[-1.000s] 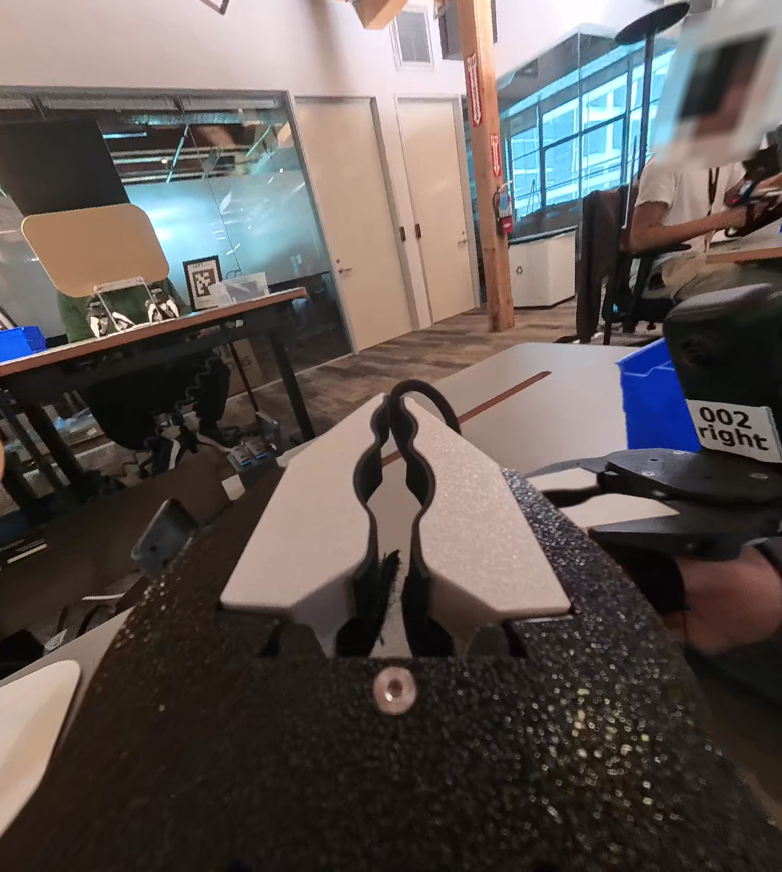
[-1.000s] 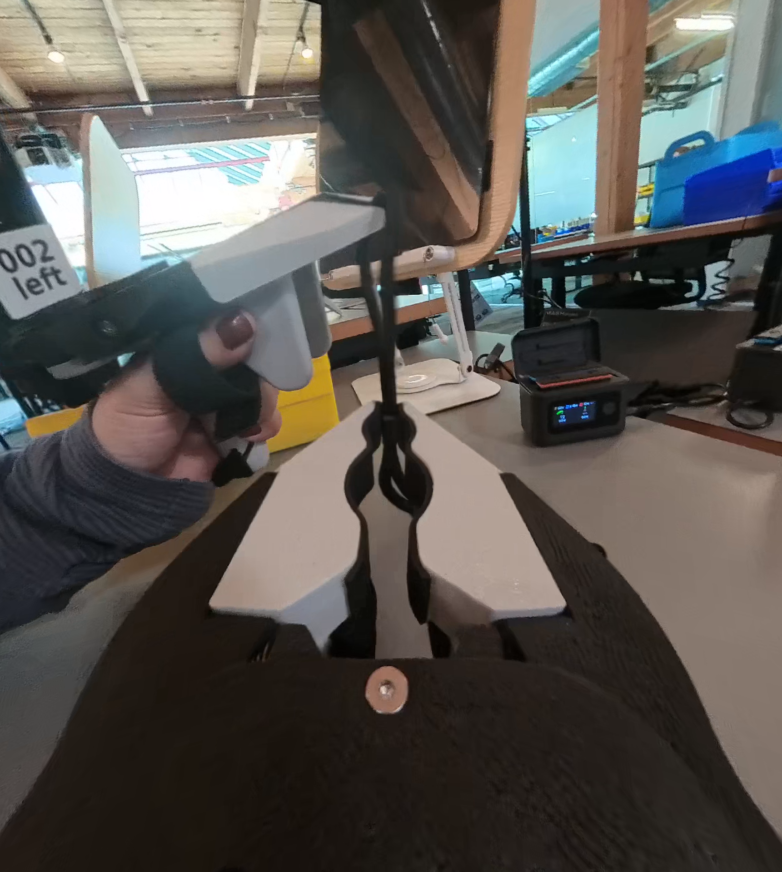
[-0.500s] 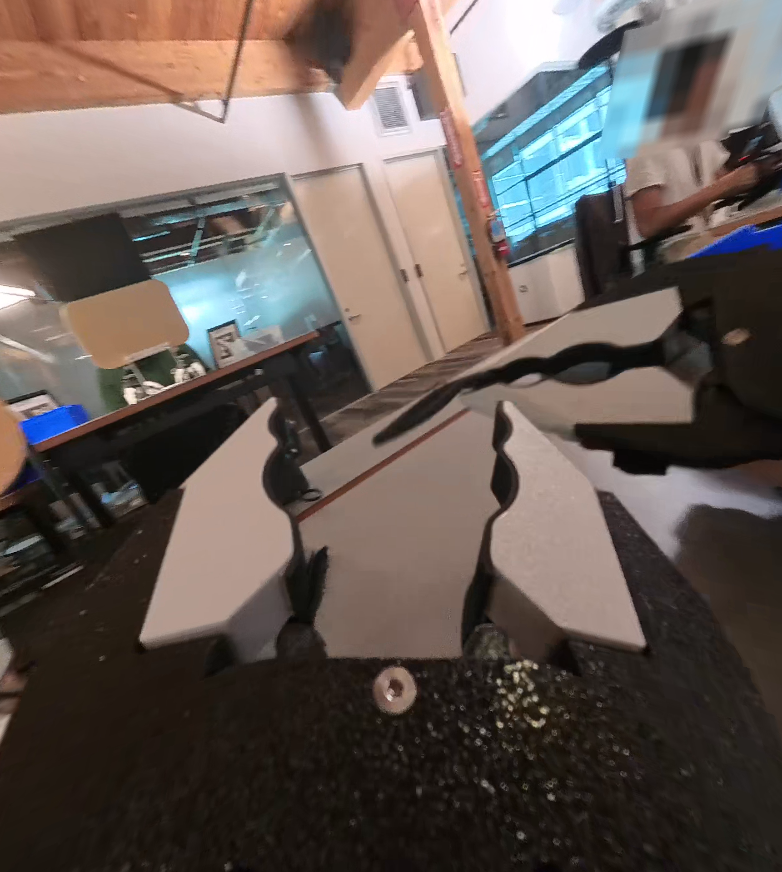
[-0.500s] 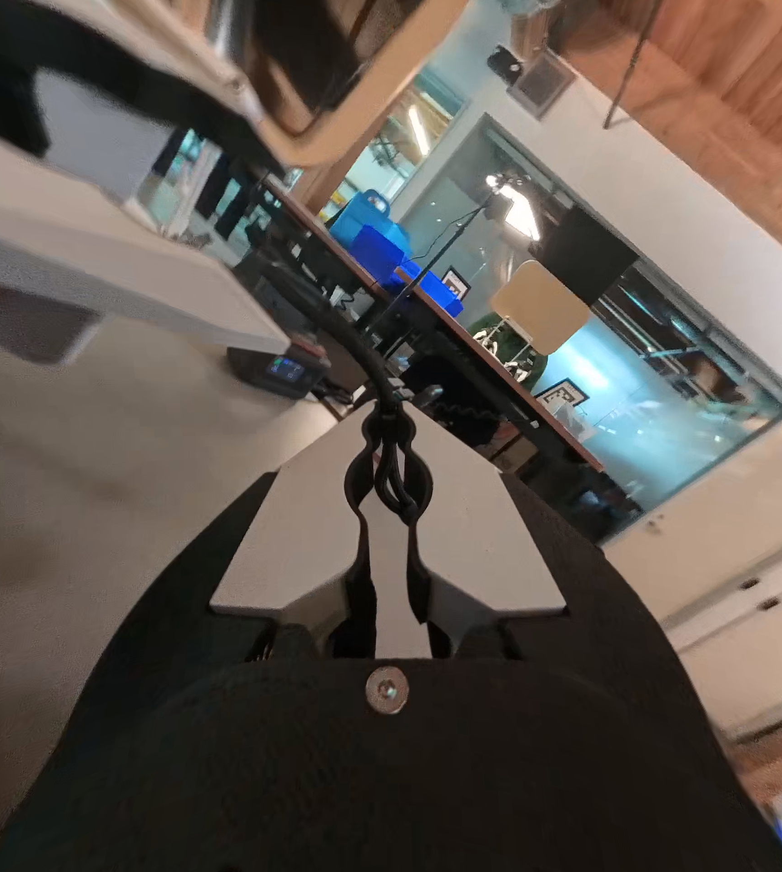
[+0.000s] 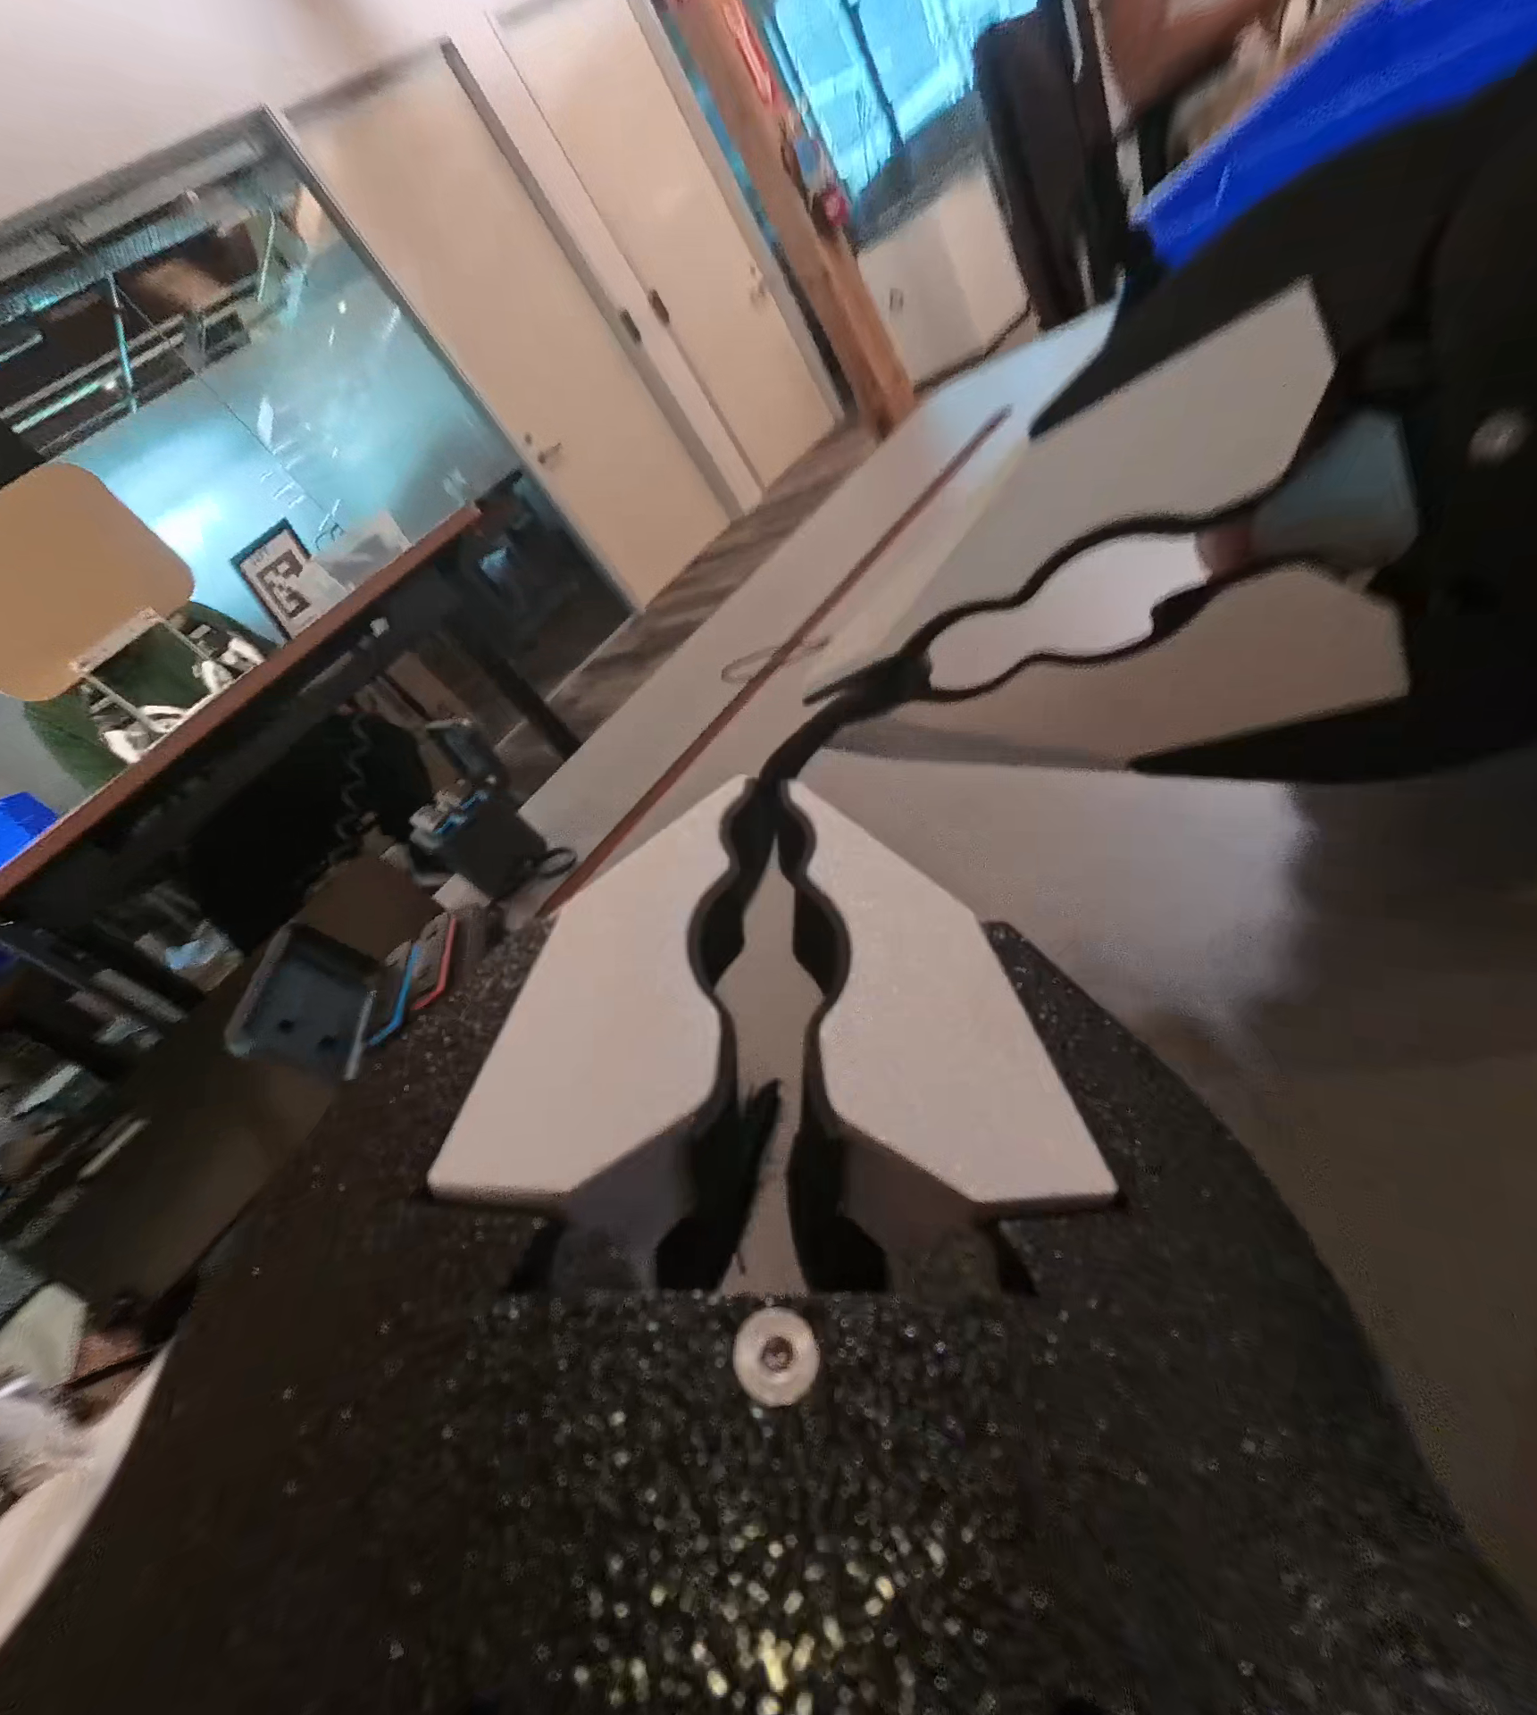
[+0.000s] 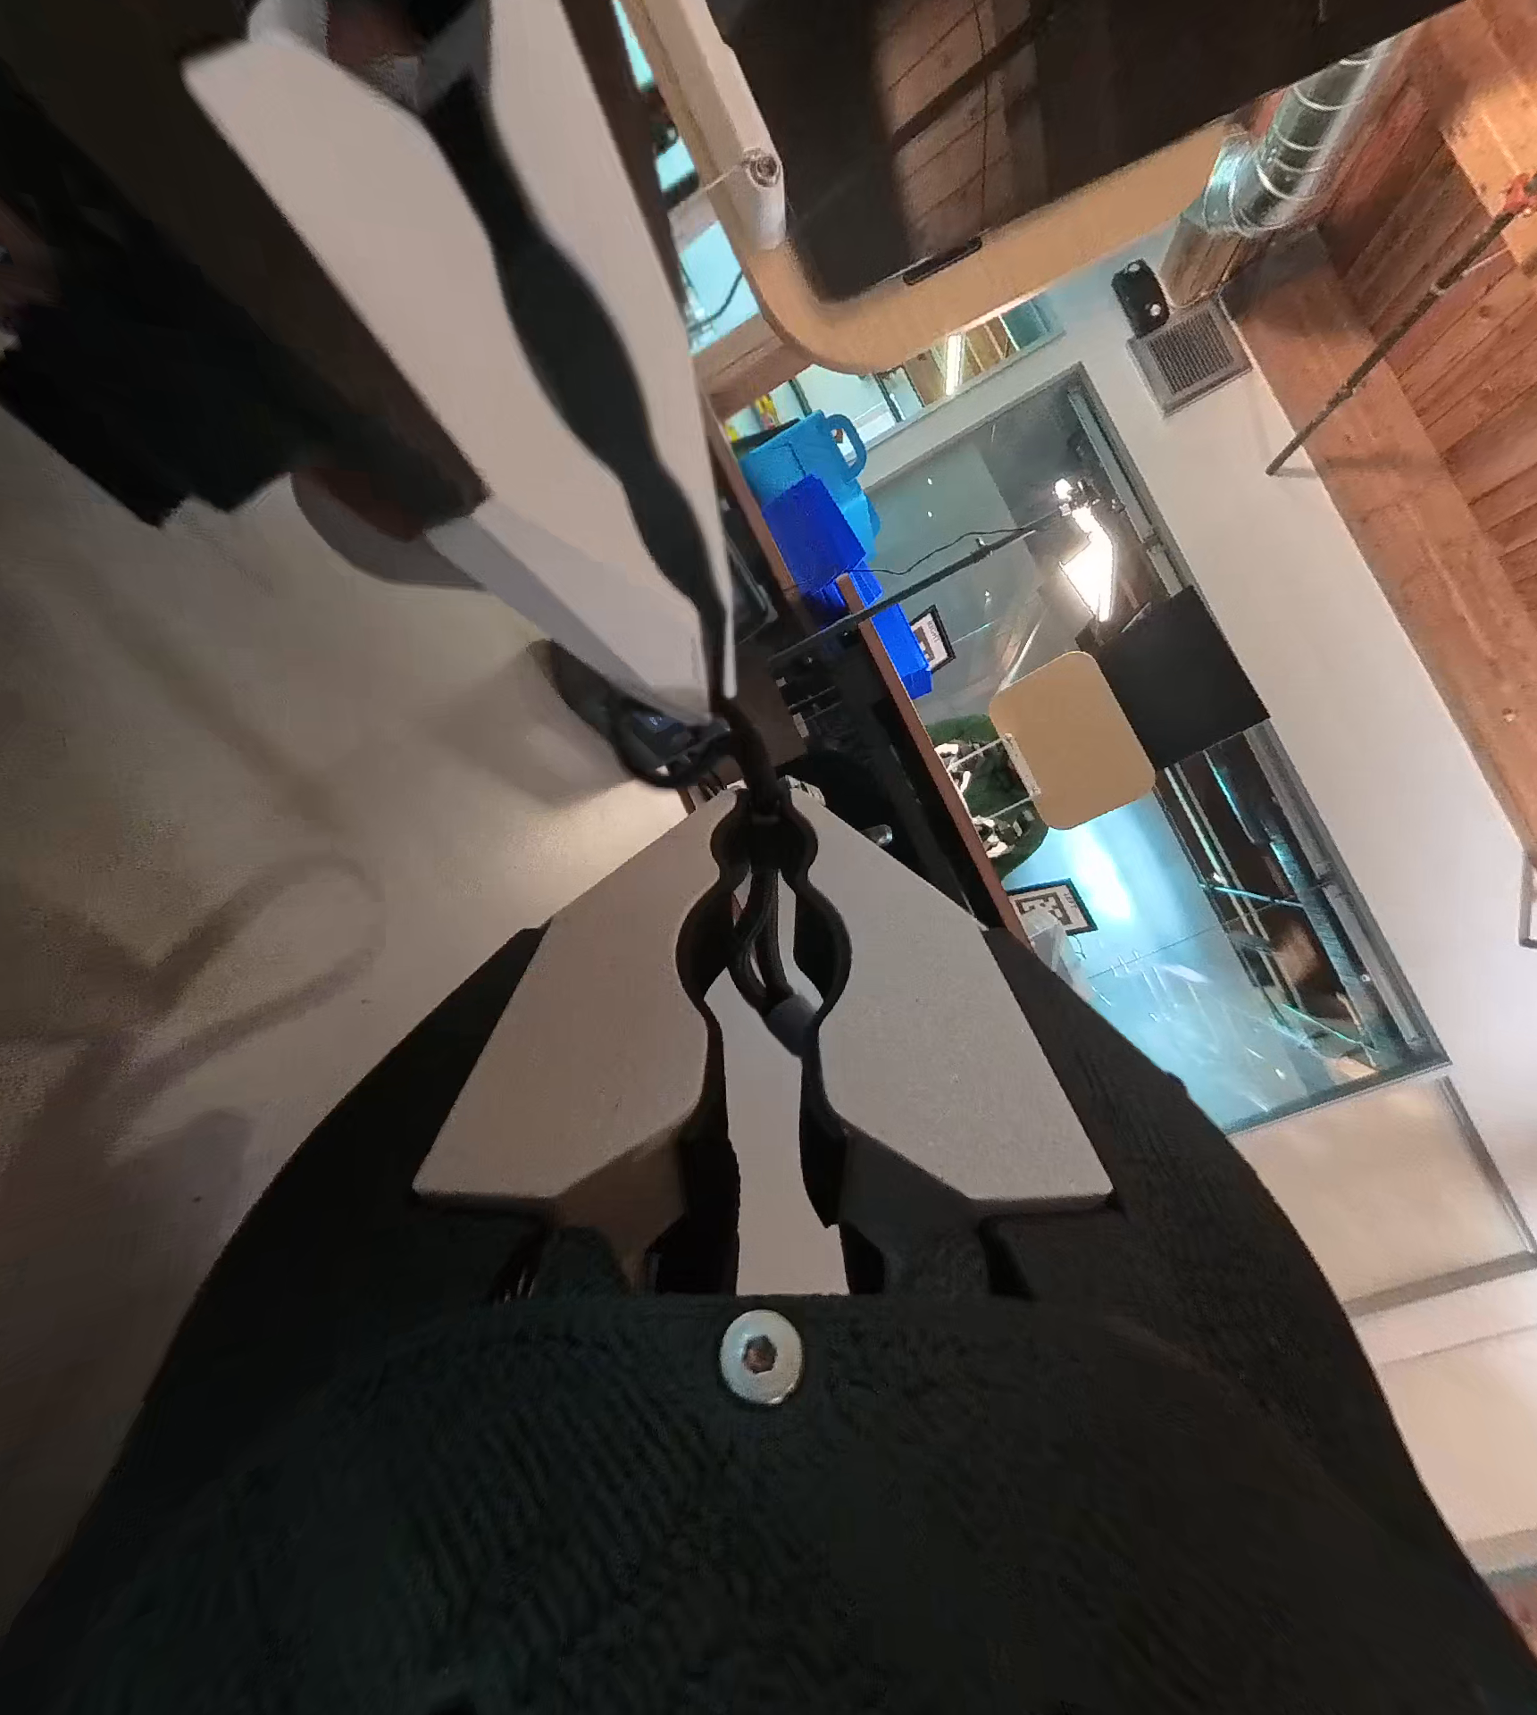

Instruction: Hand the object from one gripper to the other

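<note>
Both grippers meet tip to tip above the table (image 5: 1442,928), and a thin black cord (image 5: 800,747) runs between them, held in mid-air. The left gripper (image 5: 769,796) has its fingers closed together on one end of the cord; the right gripper (image 6: 762,817) is likewise clamped on the other, with a loop of cord and a small grey end-piece (image 6: 783,1016) lying in the wavy gap behind its tips. In the left wrist view the right gripper (image 5: 876,677) enters from the upper right, its fingers nearly touching. The handover appears to be at the double-hold stage. Risks, as judged: if one gripper pulls away while both clamp, the cord strains or slips; if the giver opens before the receiver's pinch is secure, the slender cord drops onto the table; motion blur suggests fast movement, which would worsen either.
</note>
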